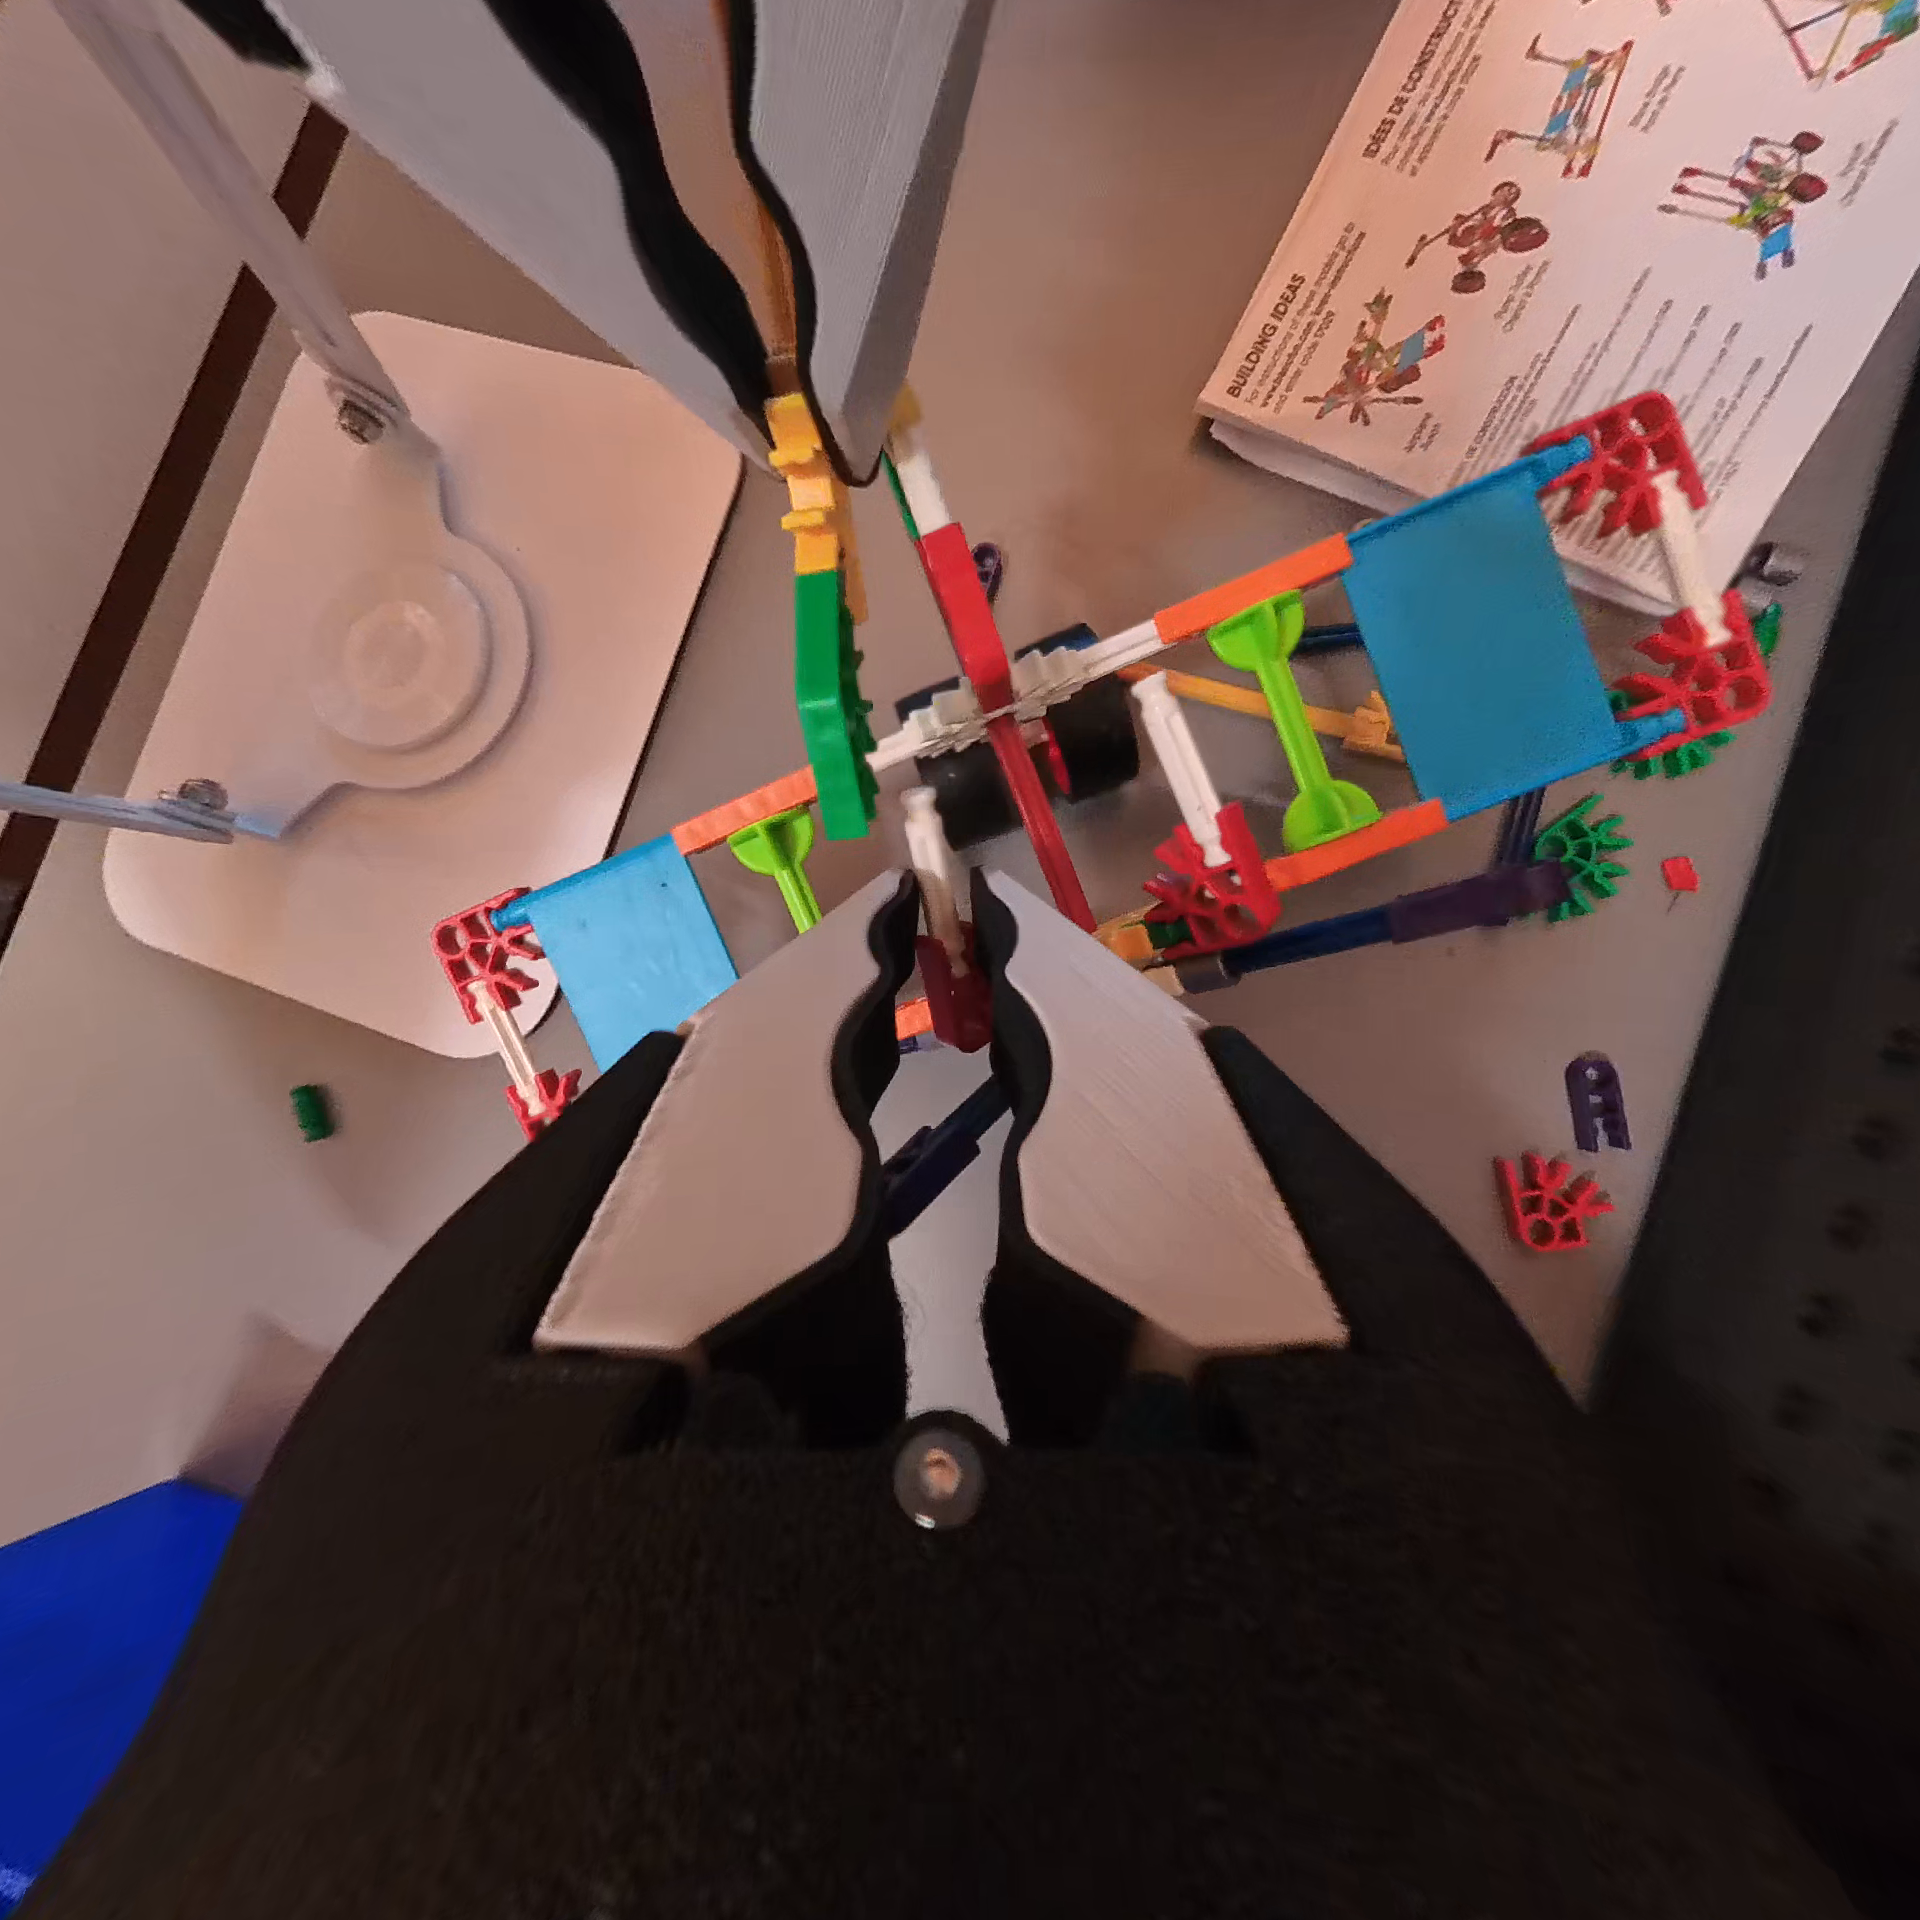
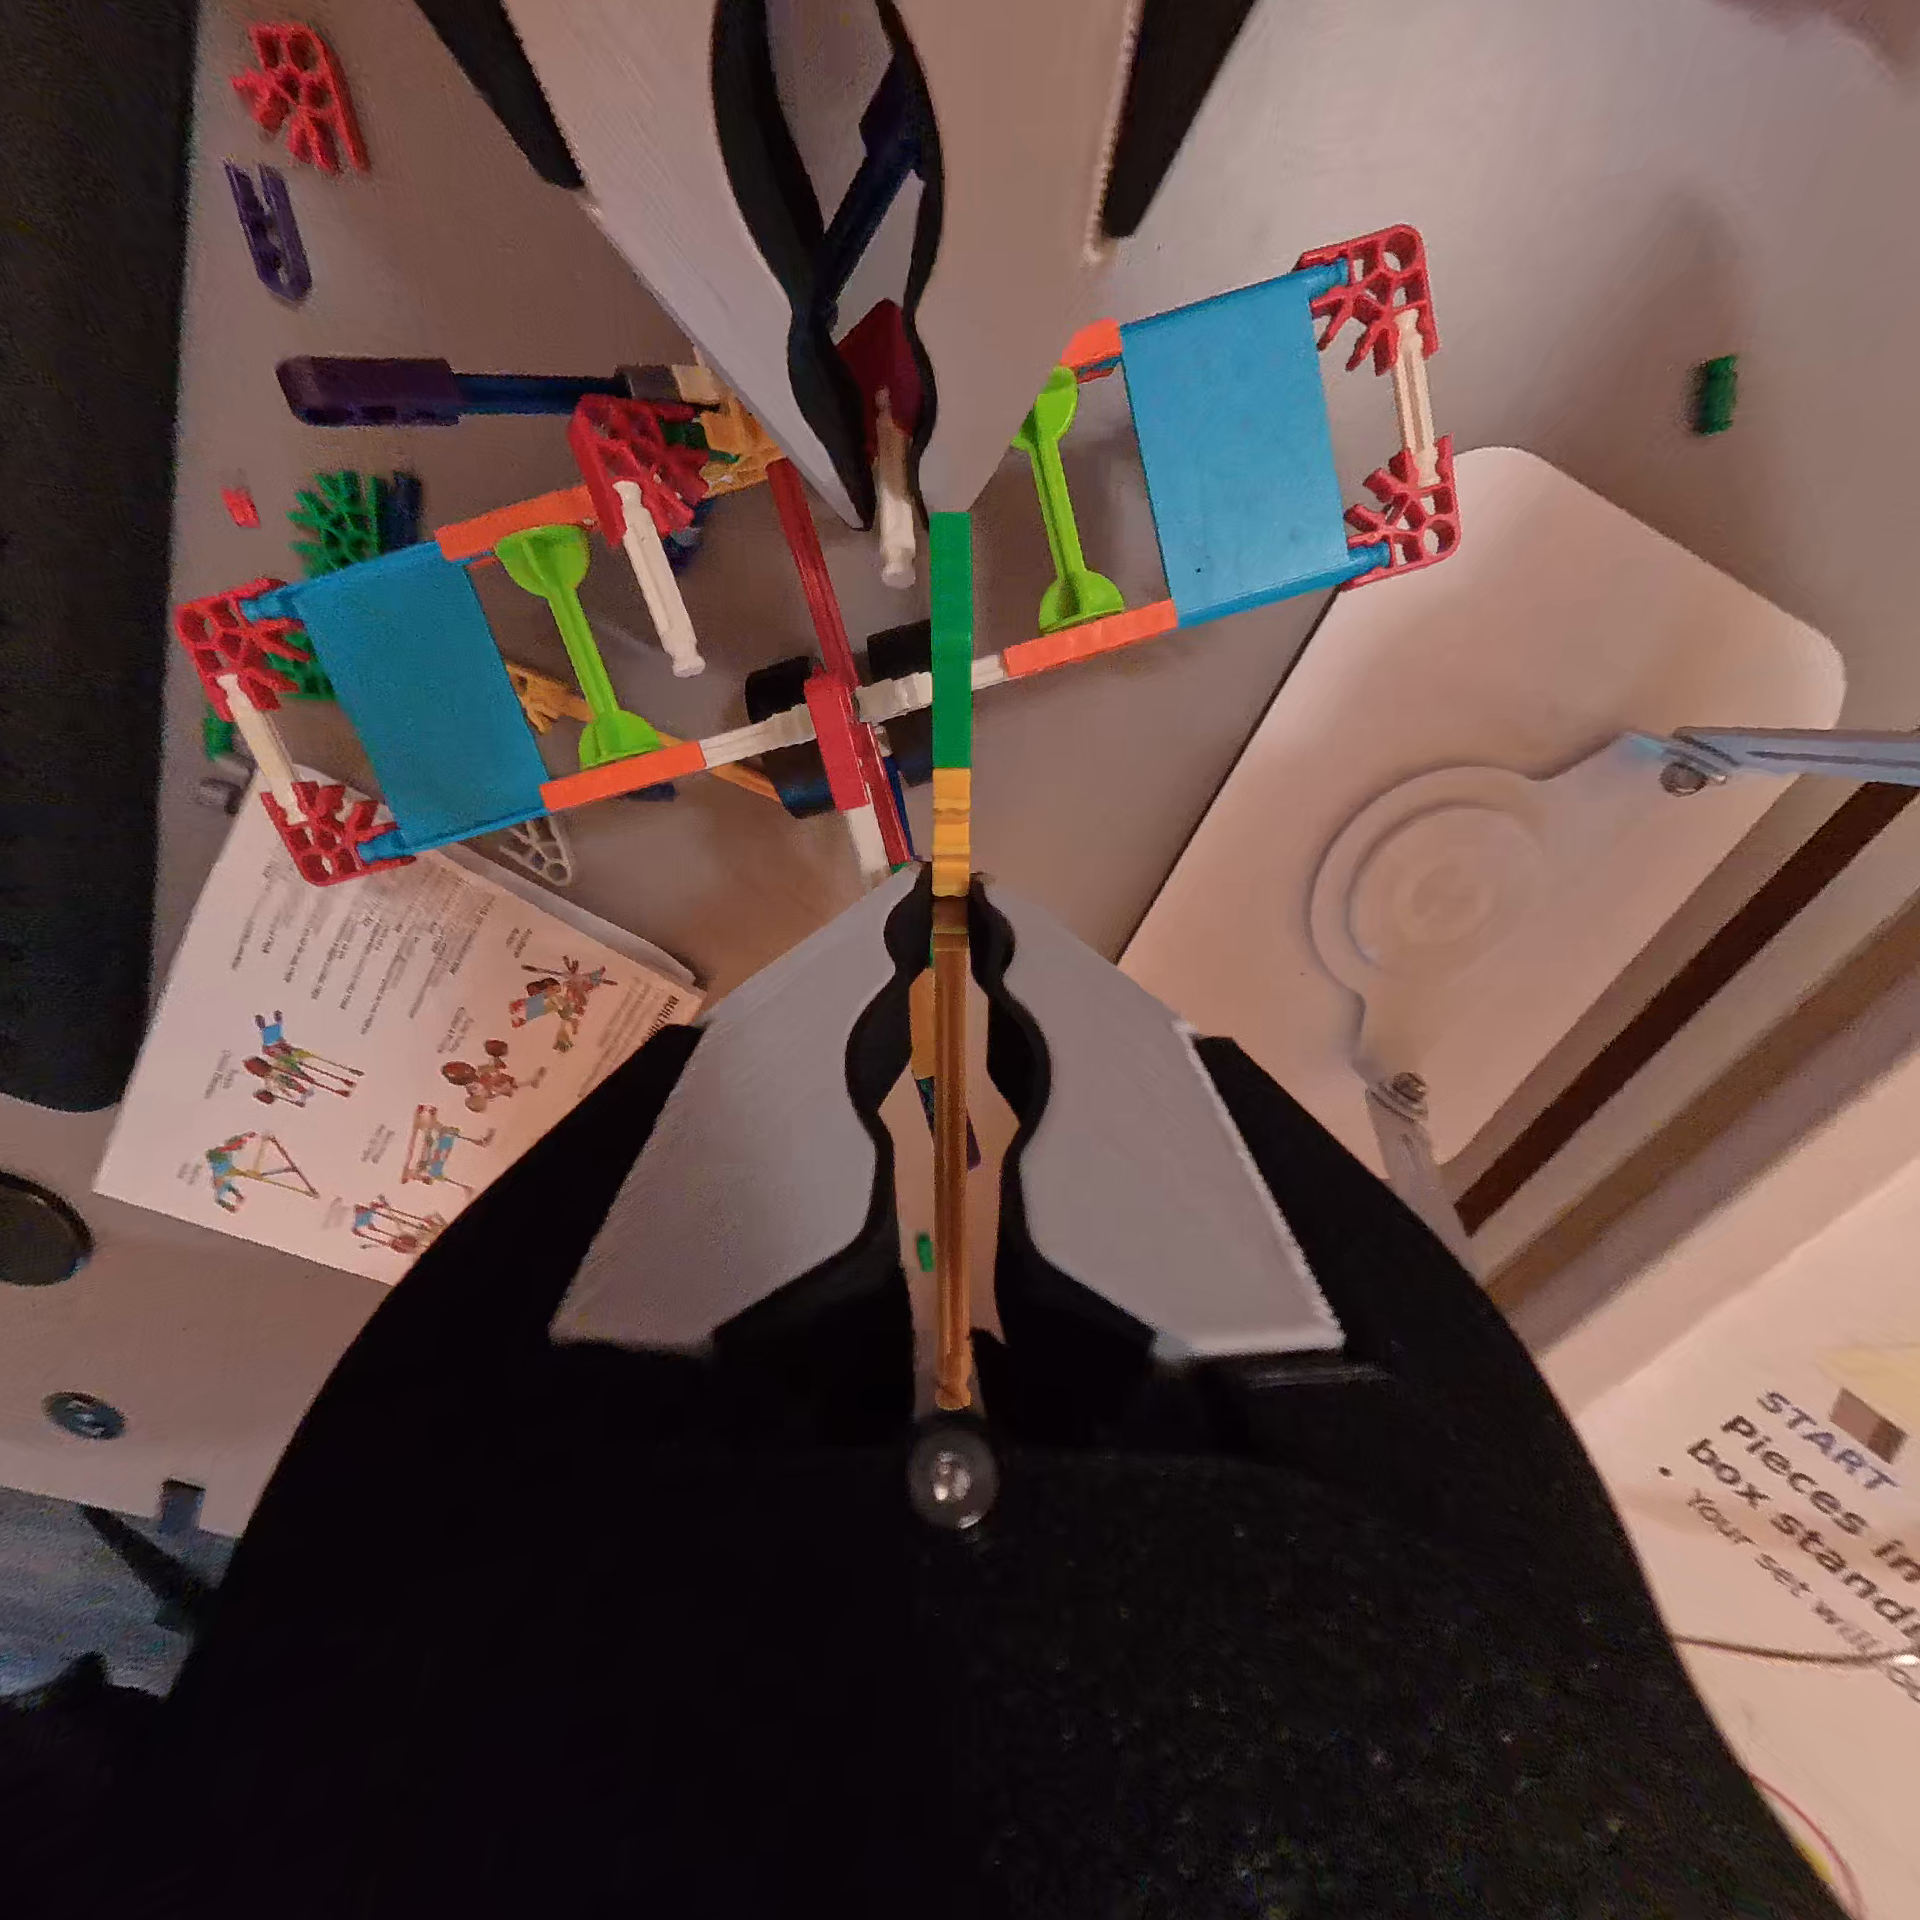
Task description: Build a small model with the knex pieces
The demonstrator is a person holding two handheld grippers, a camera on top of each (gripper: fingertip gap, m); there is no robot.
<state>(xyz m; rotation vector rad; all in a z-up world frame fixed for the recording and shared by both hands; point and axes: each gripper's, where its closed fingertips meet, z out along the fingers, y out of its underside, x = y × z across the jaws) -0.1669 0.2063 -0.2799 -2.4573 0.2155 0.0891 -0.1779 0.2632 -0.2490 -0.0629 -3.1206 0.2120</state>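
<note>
We hold the rod-and-connector model [image 1: 1039, 727] above the surface [image 1: 1091, 260] between both tools. The left gripper [image 1: 940, 914] has its fingers clamped on a dark red connector [image 1: 951, 987] with a white rod; the right gripper [image 2: 948, 894] has its fingers clamped on a yellow rod [image 2: 948, 1122] below a green connector [image 2: 948, 644]. Opposing pull could, in our judgement, pop joints apart. Loose pieces [image 1: 1553, 1200] lie beside the booklet [image 1: 1558, 239]. No container contents are visible.

Two blue panels [image 1: 1475, 644] [image 1: 623, 945], two lime spools [image 1: 1288, 717] [image 1: 784, 862]
</note>
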